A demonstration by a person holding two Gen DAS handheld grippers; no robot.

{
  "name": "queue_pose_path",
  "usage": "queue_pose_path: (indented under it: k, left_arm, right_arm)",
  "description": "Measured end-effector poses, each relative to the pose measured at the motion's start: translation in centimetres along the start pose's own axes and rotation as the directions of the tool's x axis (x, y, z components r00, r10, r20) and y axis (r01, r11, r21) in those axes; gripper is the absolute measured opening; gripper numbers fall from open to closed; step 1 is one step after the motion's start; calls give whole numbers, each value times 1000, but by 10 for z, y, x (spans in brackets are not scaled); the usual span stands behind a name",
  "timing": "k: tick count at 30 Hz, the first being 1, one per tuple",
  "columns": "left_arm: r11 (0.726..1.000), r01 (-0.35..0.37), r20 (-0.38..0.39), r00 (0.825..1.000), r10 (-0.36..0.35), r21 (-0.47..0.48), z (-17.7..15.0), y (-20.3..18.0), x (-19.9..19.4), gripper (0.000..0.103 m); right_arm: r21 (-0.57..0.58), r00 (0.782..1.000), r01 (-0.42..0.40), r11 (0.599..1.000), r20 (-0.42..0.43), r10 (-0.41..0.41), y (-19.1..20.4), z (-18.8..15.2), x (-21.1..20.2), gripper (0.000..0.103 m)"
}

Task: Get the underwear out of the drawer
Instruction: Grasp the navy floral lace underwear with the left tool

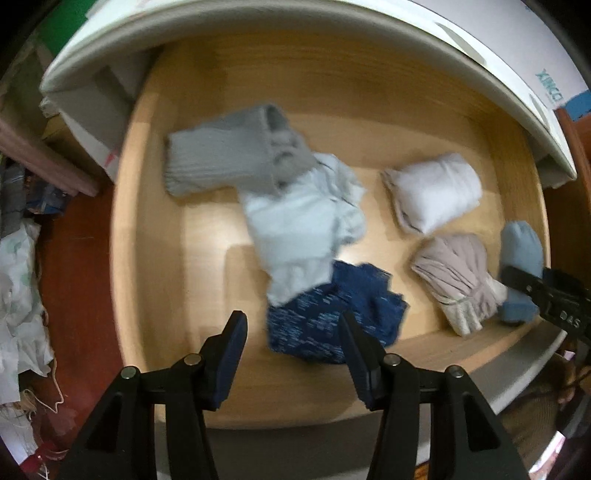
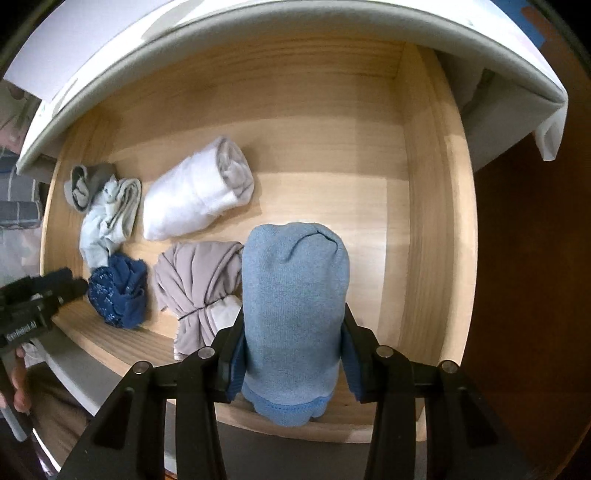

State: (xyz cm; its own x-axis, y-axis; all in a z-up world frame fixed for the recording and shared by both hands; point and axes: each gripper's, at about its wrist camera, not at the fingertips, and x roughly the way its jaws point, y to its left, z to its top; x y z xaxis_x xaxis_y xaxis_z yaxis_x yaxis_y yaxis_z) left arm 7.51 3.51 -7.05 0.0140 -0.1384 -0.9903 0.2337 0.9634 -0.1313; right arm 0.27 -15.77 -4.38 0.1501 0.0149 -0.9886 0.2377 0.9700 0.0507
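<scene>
An open wooden drawer holds several rolled or crumpled underwear pieces. My right gripper is shut on a light blue rolled piece, held upright at the drawer's front right; it also shows in the left wrist view. My left gripper is open and empty above the drawer's front, its right finger over a dark blue patterned piece. In the drawer also lie a grey ribbed roll, a pale blue crumpled piece, a white roll and a beige bundle.
The white cabinet front overhangs the drawer's back. The drawer's right wall stands beside the held roll. Clutter and crumpled paper lie on the floor at the left. The dark blue piece lies beside the left gripper.
</scene>
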Motion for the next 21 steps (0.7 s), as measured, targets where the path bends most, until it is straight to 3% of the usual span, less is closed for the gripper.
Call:
queue_pose_path:
  k: [4, 11, 13, 21]
  left_arm:
    - [997, 66, -50, 996, -69, -51, 1, -7, 7, 52]
    - [994, 33, -138, 989, -47, -102, 9, -18, 26, 54]
    - [994, 24, -147, 988, -40, -109, 12, -20, 31, 60]
    - [995, -46, -199, 980, 28, -87, 17, -32, 50, 67]
  right_arm:
    - [11, 999, -31, 999, 14, 31, -12, 5, -11, 40]
    - [15, 999, -35, 999, 13, 35, -35, 17, -30, 40]
    - [16, 999, -38, 999, 12, 37, -35, 16, -29, 40]
    - [20, 998, -58, 998, 10, 58, -43, 18, -33, 40]
